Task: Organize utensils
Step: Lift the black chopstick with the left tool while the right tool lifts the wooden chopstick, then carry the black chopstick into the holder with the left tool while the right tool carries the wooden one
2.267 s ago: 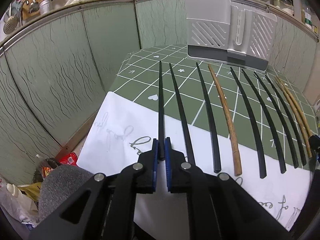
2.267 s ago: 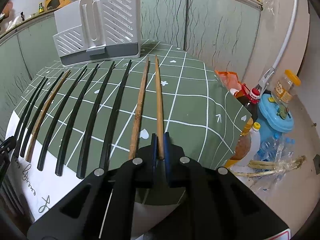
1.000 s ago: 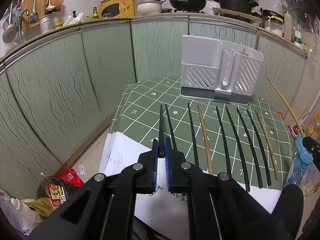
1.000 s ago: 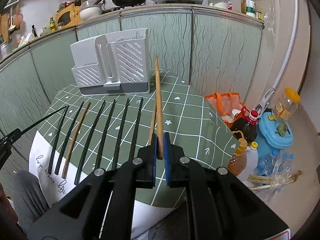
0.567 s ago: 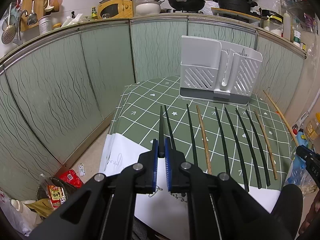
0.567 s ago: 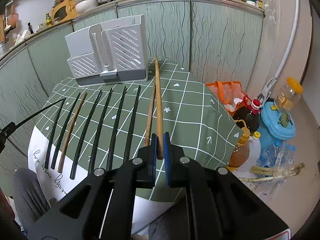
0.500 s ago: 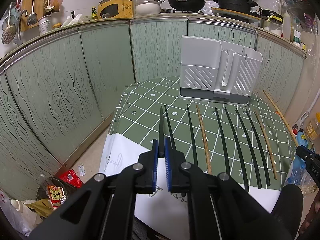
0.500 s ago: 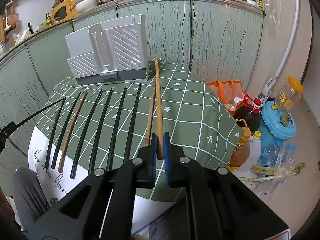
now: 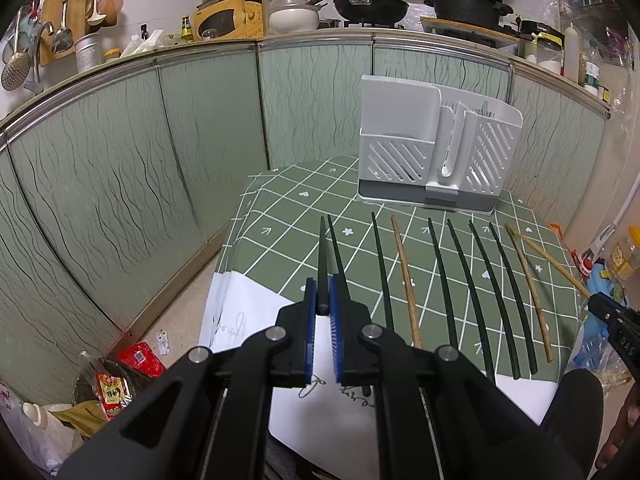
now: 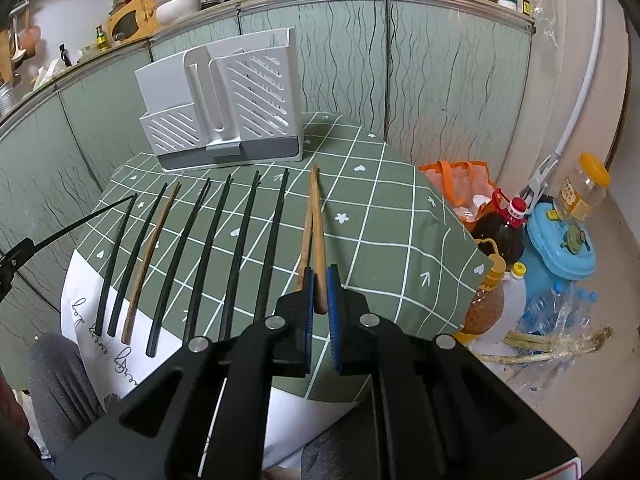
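Both chopsticks have come up off the bench since the earlier frame. My left gripper (image 9: 323,312) has its jaws clamped on a black chopstick (image 9: 322,256); my right gripper (image 10: 318,300) pinches a wooden chopstick (image 10: 316,220). Each is held near its end, so I fear one pivoting and missing the utensil holder (image 9: 434,156).

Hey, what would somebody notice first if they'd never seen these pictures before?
A row of chopsticks fanned across the green checked tablecloth, mostly black. Behind them stands a white utensil holder. Each gripper pinches one stick: the left gripper a black chopstick, the right gripper a wooden chopstick.
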`<action>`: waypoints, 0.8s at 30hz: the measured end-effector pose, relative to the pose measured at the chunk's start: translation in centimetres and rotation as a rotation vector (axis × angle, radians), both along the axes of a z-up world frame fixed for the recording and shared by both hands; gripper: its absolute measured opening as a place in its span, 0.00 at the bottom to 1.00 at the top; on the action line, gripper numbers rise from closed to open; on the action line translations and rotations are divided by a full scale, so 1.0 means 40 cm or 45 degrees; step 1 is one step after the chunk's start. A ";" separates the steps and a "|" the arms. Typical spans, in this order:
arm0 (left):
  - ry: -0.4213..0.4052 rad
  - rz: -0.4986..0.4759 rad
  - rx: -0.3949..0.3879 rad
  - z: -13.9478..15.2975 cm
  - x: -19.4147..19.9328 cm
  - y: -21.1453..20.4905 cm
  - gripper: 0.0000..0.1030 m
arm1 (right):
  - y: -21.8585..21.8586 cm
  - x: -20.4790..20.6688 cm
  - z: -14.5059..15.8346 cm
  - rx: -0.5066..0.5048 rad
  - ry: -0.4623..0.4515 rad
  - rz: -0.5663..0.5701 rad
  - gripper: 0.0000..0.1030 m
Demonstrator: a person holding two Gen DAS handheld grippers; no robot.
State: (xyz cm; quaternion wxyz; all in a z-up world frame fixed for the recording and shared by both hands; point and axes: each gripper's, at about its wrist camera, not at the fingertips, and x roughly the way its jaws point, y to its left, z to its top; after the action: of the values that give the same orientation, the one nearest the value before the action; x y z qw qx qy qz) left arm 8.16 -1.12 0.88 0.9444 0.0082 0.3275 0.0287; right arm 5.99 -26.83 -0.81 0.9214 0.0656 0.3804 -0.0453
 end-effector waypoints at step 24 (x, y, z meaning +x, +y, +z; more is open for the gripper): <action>-0.143 -0.037 0.018 0.156 0.043 0.017 0.08 | -0.001 0.069 0.173 -0.018 -0.186 0.052 0.06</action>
State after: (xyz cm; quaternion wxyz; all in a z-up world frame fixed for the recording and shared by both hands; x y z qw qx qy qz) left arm 9.87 -0.43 7.13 0.9615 0.0180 0.2736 0.0179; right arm 8.74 -26.88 6.11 0.9479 0.0544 0.3131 -0.0242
